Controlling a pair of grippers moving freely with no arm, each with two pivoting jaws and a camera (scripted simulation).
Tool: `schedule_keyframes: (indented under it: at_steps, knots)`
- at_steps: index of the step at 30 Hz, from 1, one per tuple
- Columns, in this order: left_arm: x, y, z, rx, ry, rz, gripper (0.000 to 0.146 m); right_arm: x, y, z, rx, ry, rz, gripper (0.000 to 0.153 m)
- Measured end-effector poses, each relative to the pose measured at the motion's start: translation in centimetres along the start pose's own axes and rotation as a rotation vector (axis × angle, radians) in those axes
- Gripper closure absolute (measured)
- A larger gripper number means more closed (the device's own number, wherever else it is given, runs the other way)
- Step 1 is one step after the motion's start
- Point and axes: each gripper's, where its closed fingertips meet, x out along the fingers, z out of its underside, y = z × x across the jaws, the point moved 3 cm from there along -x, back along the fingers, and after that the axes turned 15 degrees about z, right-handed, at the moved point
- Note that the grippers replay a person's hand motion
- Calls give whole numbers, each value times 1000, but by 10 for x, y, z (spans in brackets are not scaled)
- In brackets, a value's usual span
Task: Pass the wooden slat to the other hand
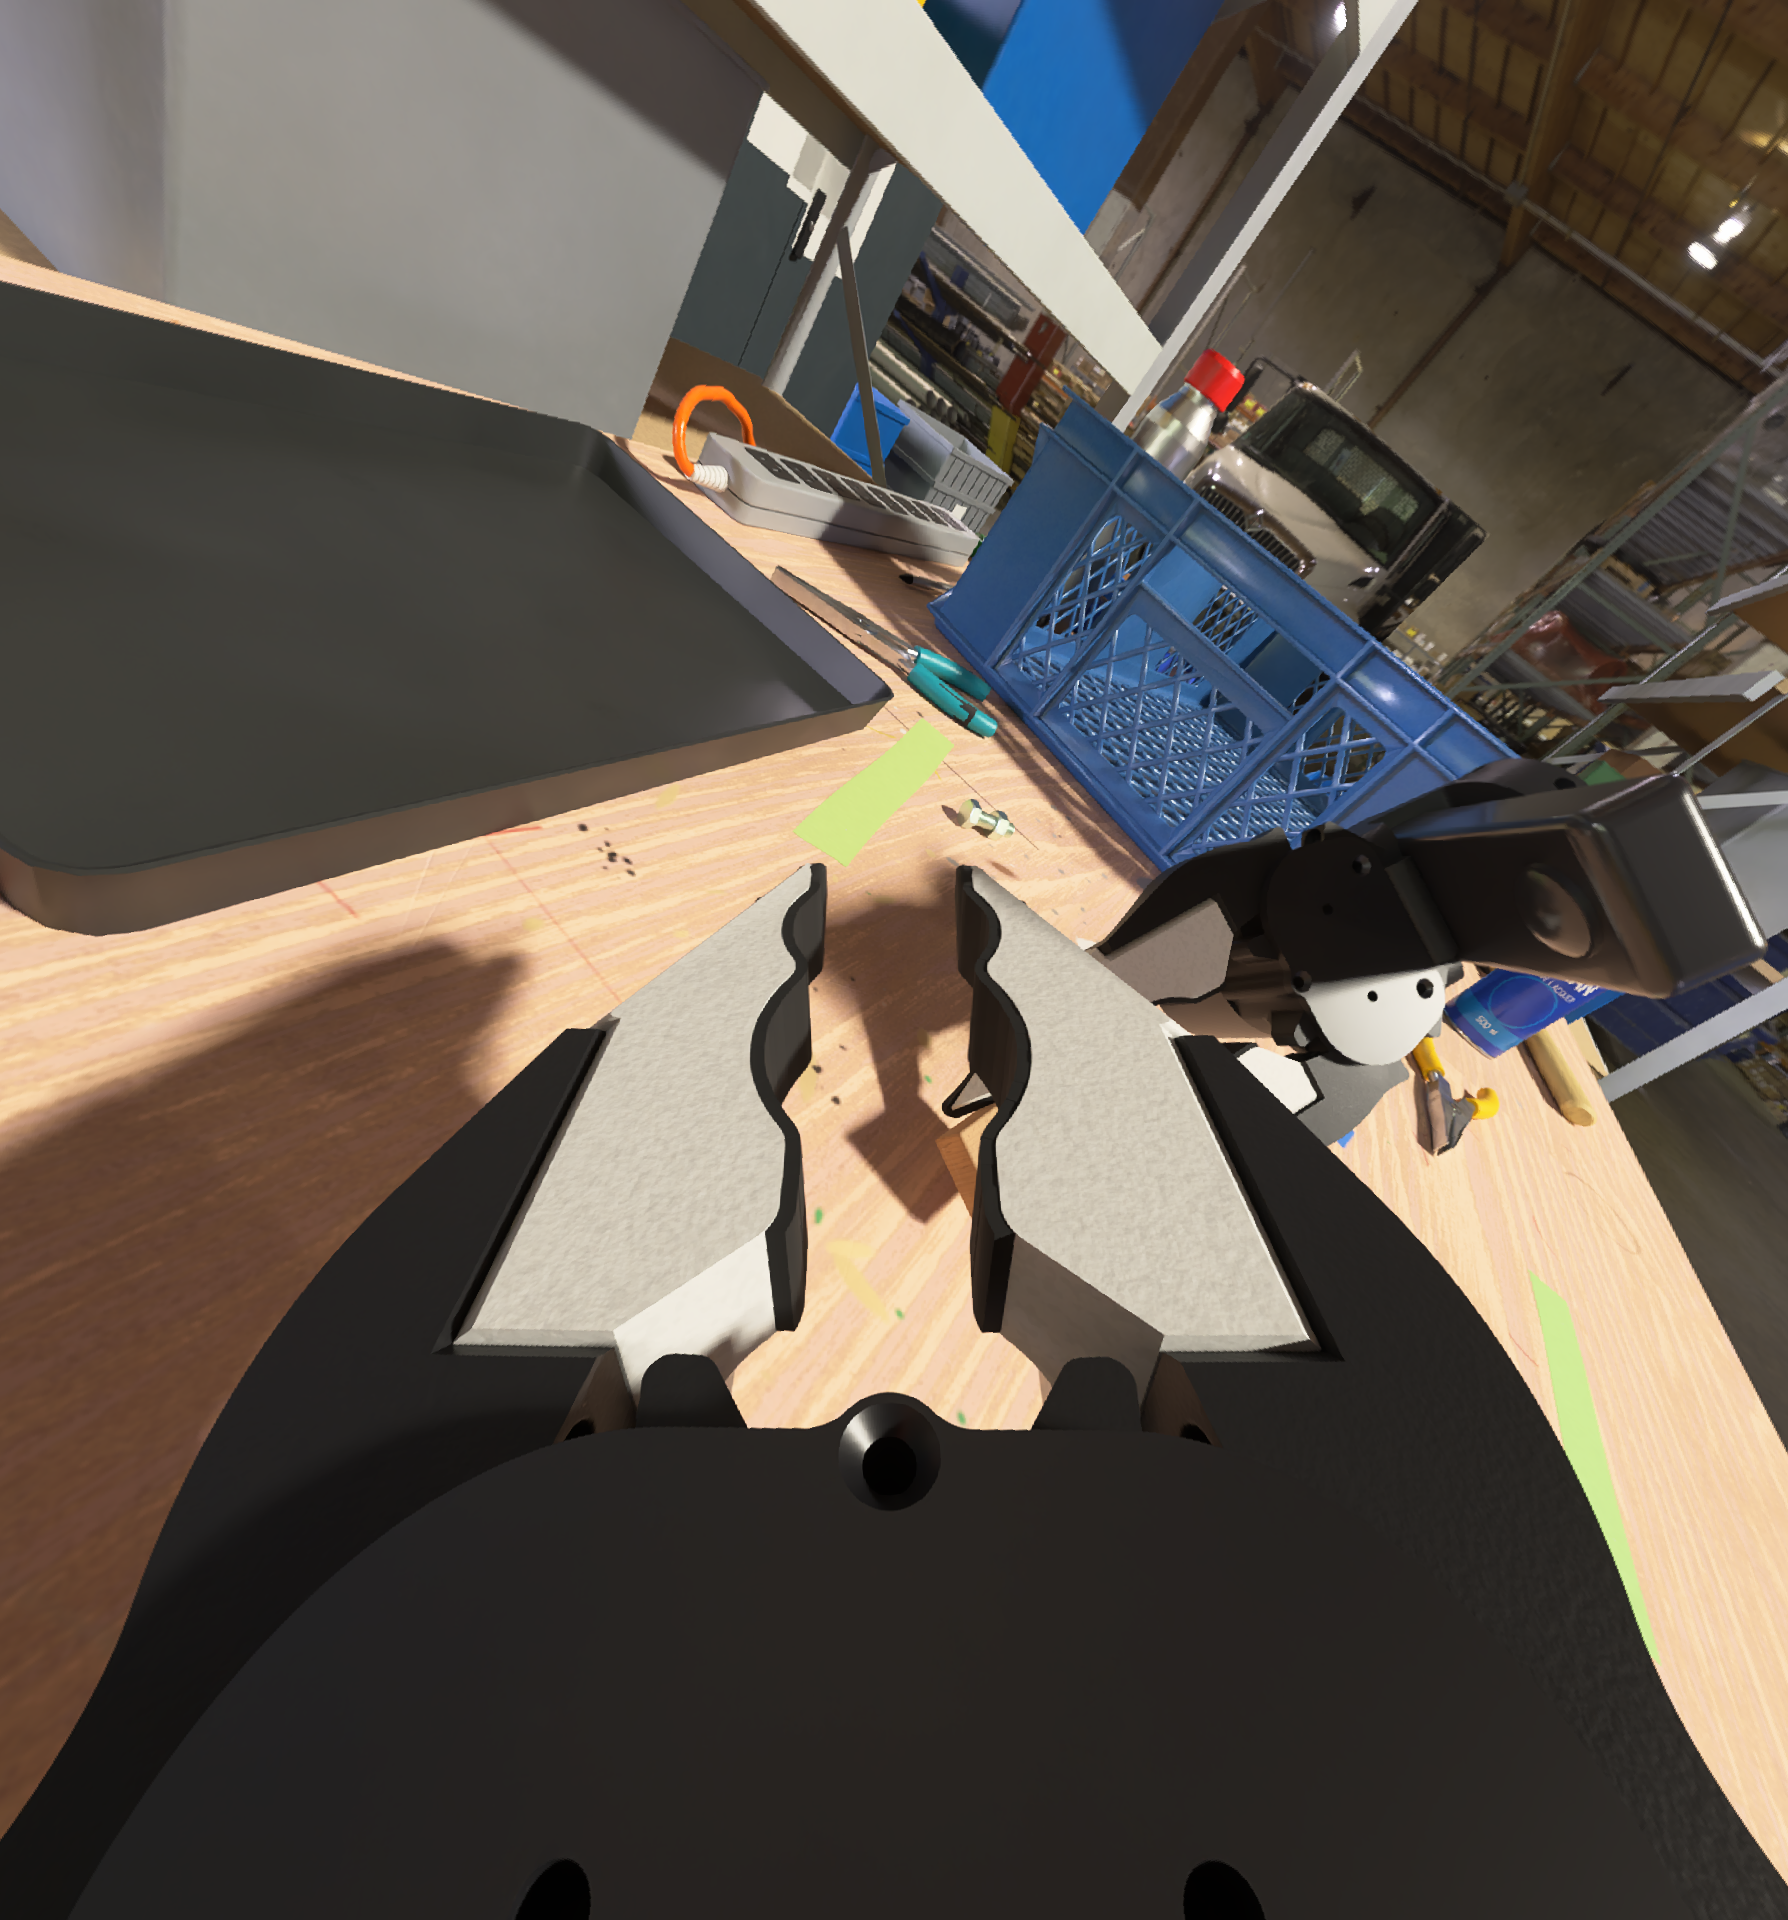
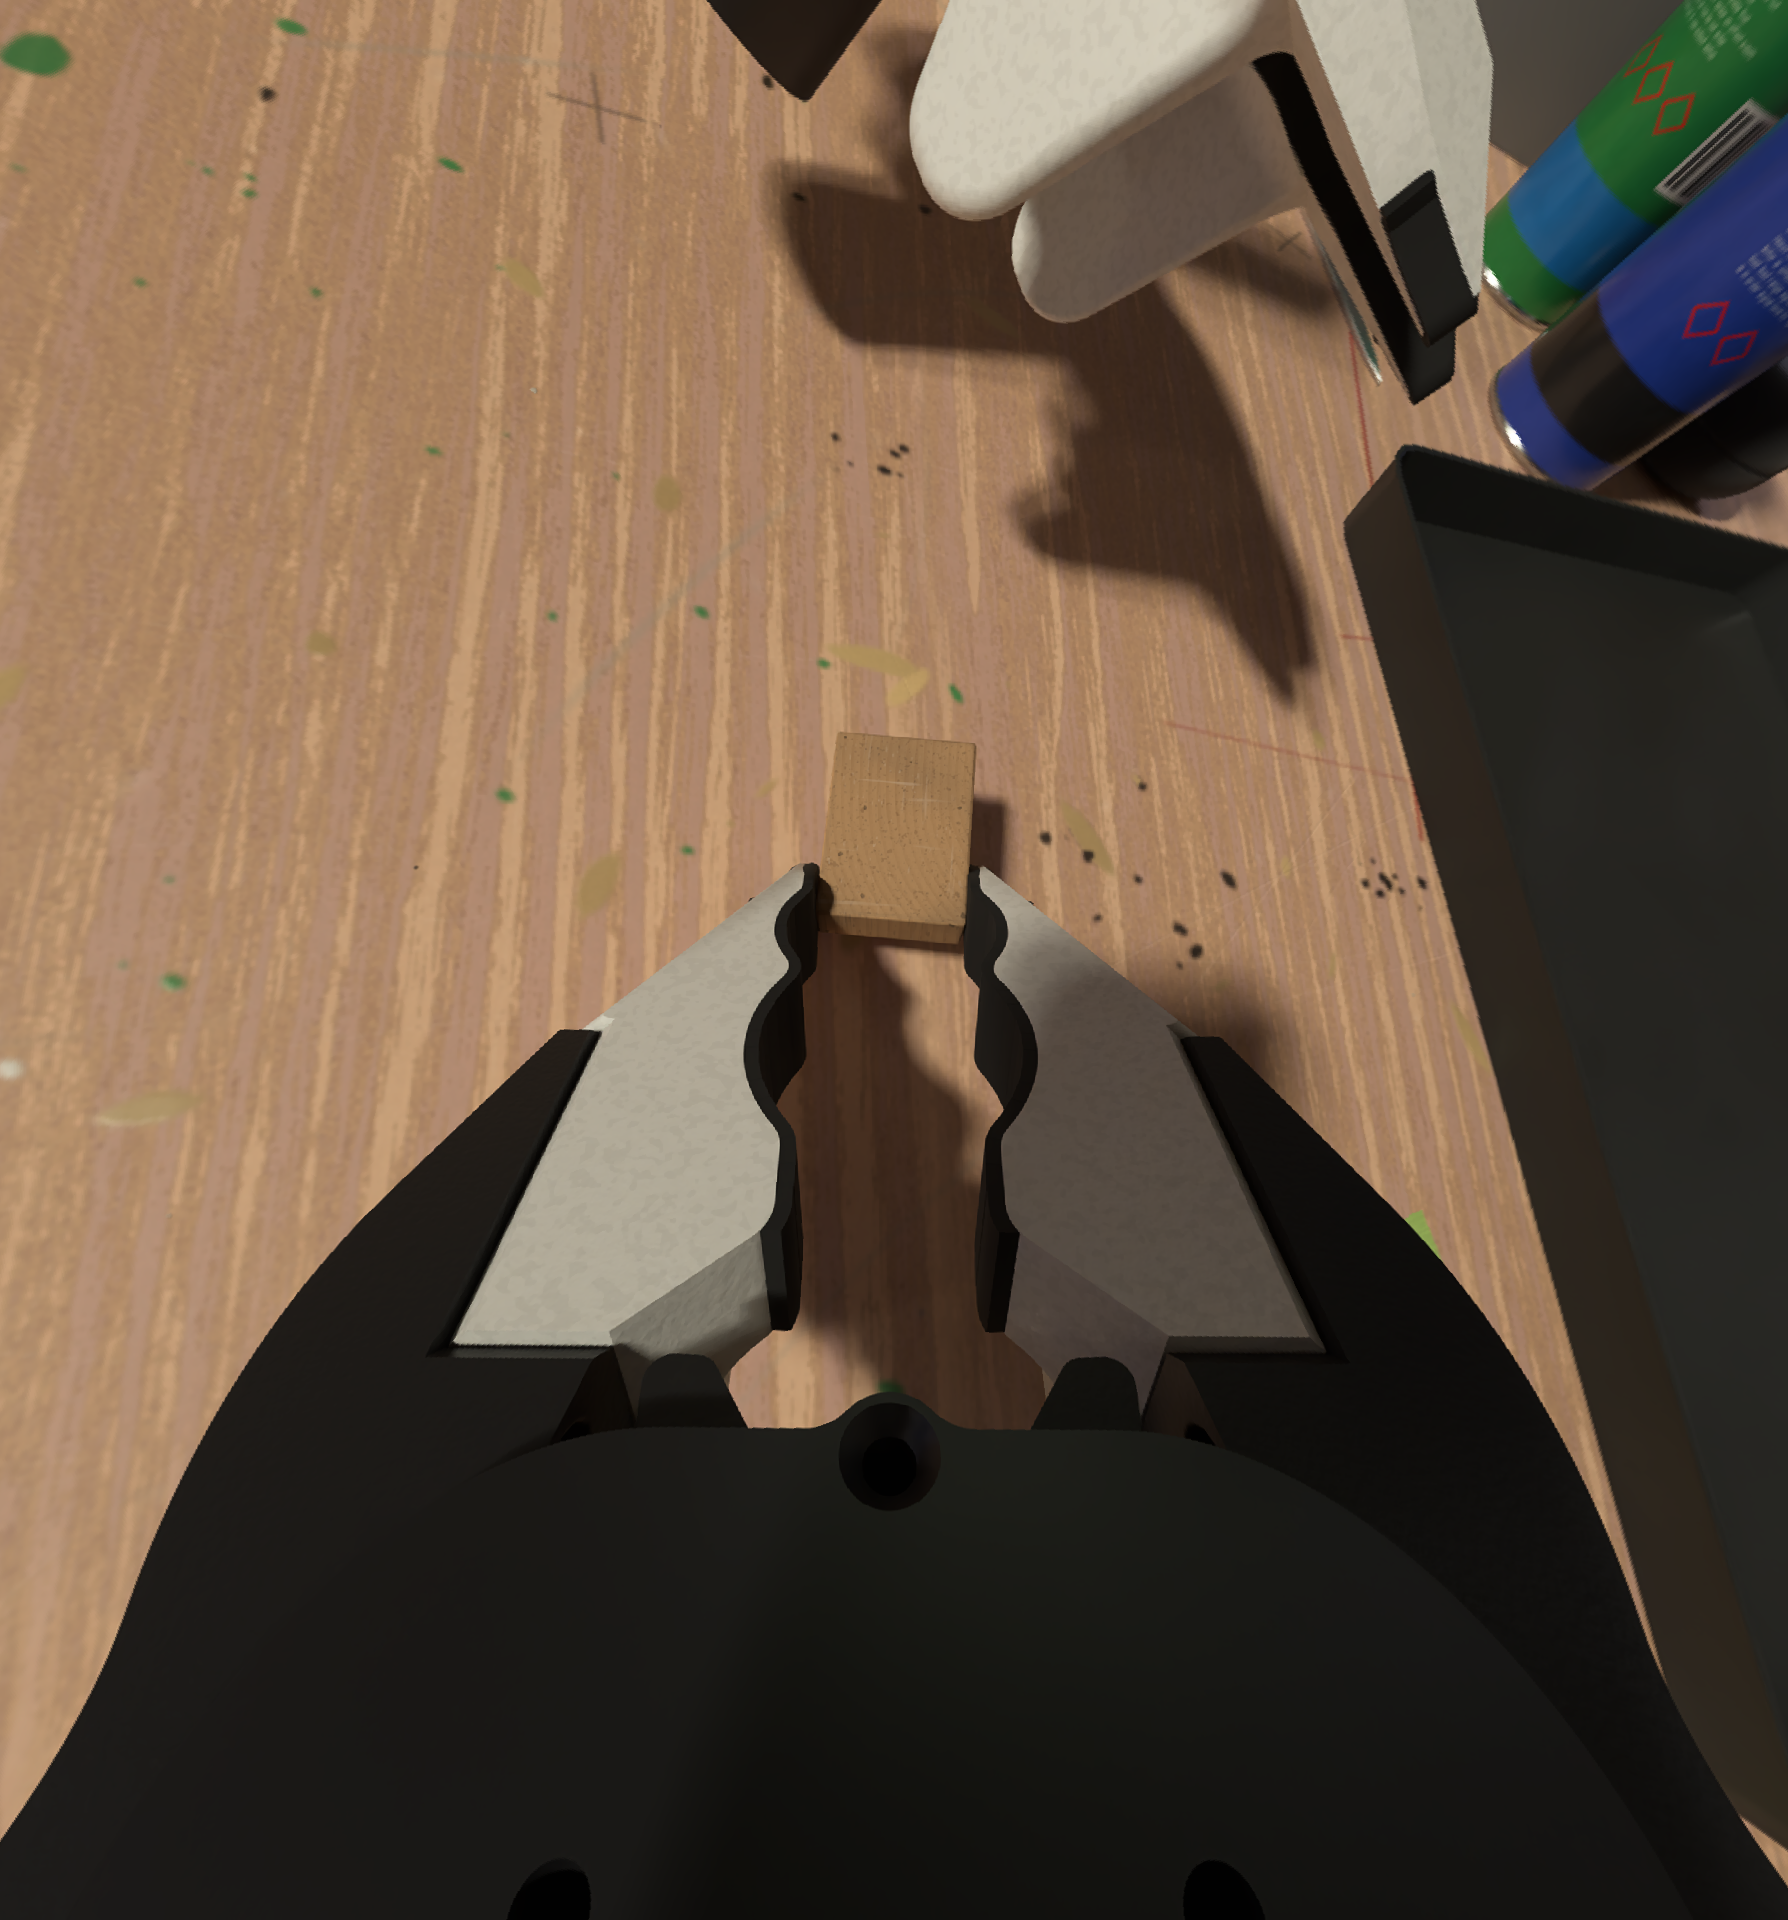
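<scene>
In the right wrist view my right gripper (image 2: pixel 895 899) has its fingertips closed on the near end of a short light wooden slat (image 2: pixel 900 821), just above the wooden bench. The slat points forward, away from the camera. My left gripper (image 1: pixel 890 894) is open and empty over the bench. Its pale fingers (image 2: pixel 1077 156) show at the top of the right wrist view, beyond the slat and apart from it. The right gripper (image 1: pixel 1118 940) shows in the left wrist view just right of my left gripper's right finger, which hides the slat.
A black tray (image 1: pixel 350 623) lies to the left, also at the right edge of the right wrist view (image 2: pixel 1648 935). A blue crate (image 1: pixel 1181 644), a power strip (image 1: pixel 838 499), teal pliers (image 1: pixel 947 686) and a bolt (image 1: pixel 985 821) lie ahead. Two spray cans (image 2: pixel 1679 343) lie by the tray.
</scene>
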Motion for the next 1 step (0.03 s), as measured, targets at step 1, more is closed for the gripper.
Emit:
schedule_keyframes:
  at_steps: [1]
  knots:
    - [0,0,0,2,-3,-2,124,0,0,0,10,-3,-12,125]
